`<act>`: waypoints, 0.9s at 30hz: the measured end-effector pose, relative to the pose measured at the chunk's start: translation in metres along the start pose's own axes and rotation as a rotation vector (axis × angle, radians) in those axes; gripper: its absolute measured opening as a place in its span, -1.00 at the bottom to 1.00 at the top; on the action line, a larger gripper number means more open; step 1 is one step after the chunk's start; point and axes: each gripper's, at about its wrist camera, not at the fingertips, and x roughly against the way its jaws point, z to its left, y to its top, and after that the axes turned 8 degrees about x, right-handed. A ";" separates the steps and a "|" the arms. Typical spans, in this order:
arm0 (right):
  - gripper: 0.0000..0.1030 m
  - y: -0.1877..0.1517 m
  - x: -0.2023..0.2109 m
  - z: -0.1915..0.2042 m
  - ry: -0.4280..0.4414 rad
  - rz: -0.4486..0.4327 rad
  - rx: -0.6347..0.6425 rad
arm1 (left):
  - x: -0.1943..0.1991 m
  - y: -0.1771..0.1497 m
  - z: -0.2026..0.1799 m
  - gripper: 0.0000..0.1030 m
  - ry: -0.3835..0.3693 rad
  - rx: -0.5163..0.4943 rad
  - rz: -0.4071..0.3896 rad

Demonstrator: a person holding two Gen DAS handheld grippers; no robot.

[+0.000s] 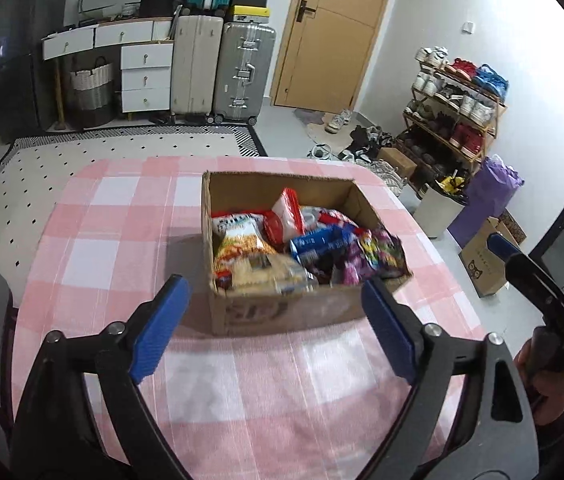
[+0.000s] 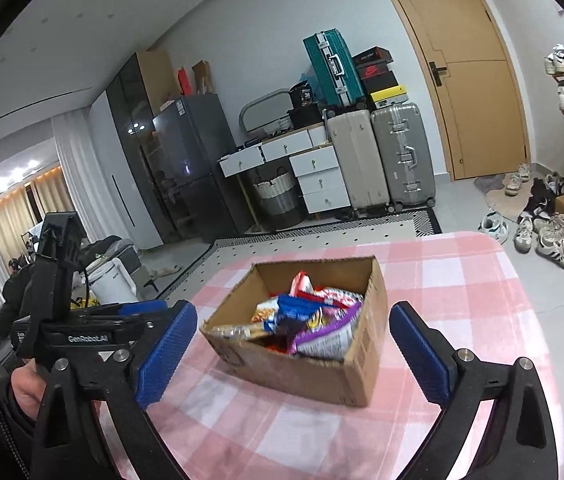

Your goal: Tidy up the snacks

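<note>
An open cardboard box [image 1: 282, 312] stands on a table with a pink checked cloth [image 1: 121, 216]. It holds several snack packets: a yellow-orange bag [image 1: 241, 248], a red and white one [image 1: 288, 216], a blue one [image 1: 318, 242] and a purple one [image 1: 366, 258]. My left gripper [image 1: 275, 292] is open and empty, held just in front of the box. In the right wrist view the box [image 2: 362, 372] sits ahead of my right gripper [image 2: 292, 320], which is open and empty. The left gripper shows at that view's left edge [image 2: 137, 312].
Beyond the table lie a patterned rug [image 1: 121, 144], white drawers [image 1: 145, 76], suitcases [image 1: 217, 68] and a wooden door [image 1: 334, 36]. A shoe rack [image 1: 454, 108], a white bin [image 1: 438, 208] and a purple bag [image 1: 486, 204] stand to the right, with shoes on the floor.
</note>
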 end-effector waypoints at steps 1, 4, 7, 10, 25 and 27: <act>0.93 -0.004 0.005 0.001 -0.006 -0.005 0.002 | 0.003 -0.006 0.000 0.91 -0.014 -0.009 -0.001; 0.97 -0.018 0.019 0.001 -0.021 -0.026 0.005 | 0.013 -0.026 0.001 0.97 -0.021 -0.030 -0.035; 0.98 -0.034 0.029 -0.001 -0.002 -0.044 -0.005 | 0.021 -0.045 0.002 0.97 0.009 -0.045 -0.069; 0.98 -0.049 0.039 -0.001 -0.005 -0.053 -0.014 | 0.030 -0.061 0.007 0.97 0.054 -0.045 -0.117; 0.99 -0.107 0.060 0.016 -0.137 -0.099 0.076 | 0.034 -0.116 0.042 0.98 0.205 -0.015 -0.342; 0.99 -0.113 0.058 0.018 -0.176 -0.102 0.108 | 0.035 -0.123 0.037 0.98 0.208 -0.053 -0.375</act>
